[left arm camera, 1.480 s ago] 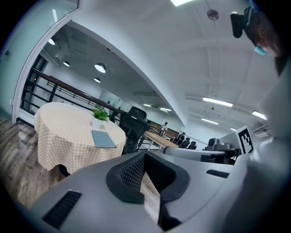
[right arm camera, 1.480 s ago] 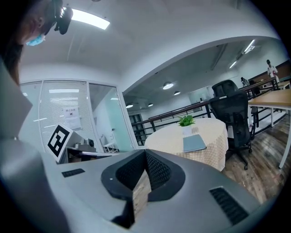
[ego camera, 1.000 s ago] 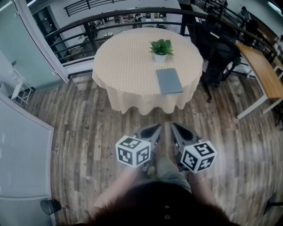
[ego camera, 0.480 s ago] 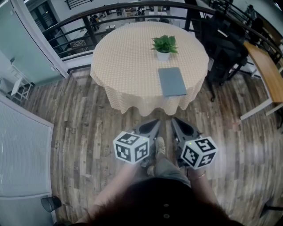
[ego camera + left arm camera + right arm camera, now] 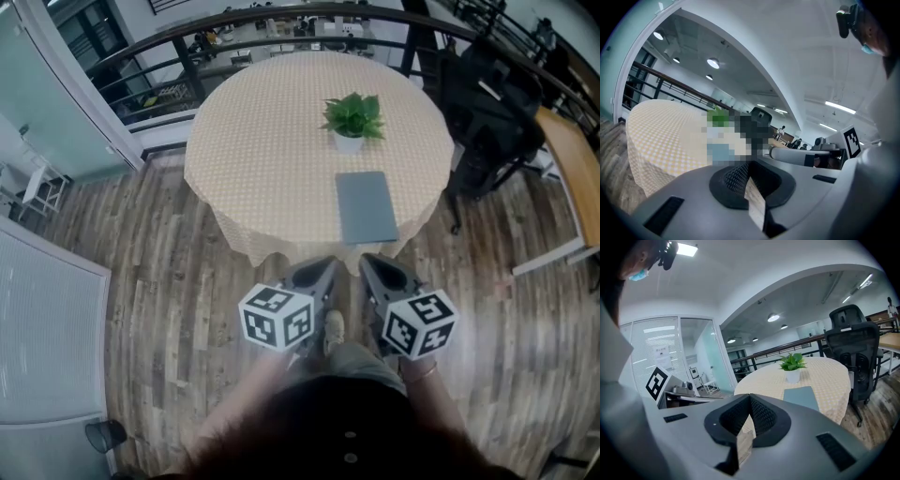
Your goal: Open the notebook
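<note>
Round table [image 5: 272, 141] ahead, across floor. Notebook [image 5: 367, 207] flat, cover shut, on table's near right part, just nearer than plant [image 5: 352, 117]. Left claw [image 5: 323, 268], right claw [image 5: 368, 266]: both closed, empty, short of table. Opening not begun; approach and cover lift remain.

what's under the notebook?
The closed notebook lies flat on the checked tablecloth. What the cloth covers, and the patch directly beneath the notebook, cannot be seen.
</note>
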`<action>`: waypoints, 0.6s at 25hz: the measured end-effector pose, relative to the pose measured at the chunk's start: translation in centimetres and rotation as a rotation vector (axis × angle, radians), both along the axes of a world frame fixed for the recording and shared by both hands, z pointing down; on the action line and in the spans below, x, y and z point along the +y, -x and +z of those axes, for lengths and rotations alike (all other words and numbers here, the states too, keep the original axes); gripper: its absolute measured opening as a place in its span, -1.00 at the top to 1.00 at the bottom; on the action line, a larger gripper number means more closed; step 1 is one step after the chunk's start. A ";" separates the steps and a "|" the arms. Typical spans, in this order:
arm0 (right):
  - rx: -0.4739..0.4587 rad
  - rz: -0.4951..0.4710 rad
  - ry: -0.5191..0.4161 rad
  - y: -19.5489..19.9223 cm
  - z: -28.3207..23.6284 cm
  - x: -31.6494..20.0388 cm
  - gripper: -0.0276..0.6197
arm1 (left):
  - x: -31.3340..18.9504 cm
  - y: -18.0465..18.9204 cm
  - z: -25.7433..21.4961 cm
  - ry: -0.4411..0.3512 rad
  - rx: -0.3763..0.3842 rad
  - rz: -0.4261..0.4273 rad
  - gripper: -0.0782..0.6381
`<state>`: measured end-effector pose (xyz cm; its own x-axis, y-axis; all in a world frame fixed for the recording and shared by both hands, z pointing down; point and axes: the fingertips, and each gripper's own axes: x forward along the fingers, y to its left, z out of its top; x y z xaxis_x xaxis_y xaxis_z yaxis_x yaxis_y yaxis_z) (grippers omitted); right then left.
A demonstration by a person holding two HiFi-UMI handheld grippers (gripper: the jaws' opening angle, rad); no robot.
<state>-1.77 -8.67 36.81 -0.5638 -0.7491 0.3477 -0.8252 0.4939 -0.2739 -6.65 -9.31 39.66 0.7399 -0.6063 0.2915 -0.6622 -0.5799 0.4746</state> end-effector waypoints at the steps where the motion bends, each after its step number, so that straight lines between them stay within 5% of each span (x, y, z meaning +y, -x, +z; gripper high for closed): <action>1: 0.000 -0.005 0.000 -0.1 -0.1 -0.9 0.88 | -0.9 0.0 0.0 0.001 -0.003 -0.008 0.76; 15: 0.021 -0.116 0.005 -0.2 0.3 -8.9 0.88 | -8.2 -1.9 1.3 0.042 -0.020 -0.078 0.76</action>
<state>-1.54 -17.60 37.14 -0.6389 -0.6777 0.3641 -0.7684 0.5847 -0.2601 -4.78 -17.51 40.97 0.6845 -0.6488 0.3324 -0.7143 -0.5056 0.4839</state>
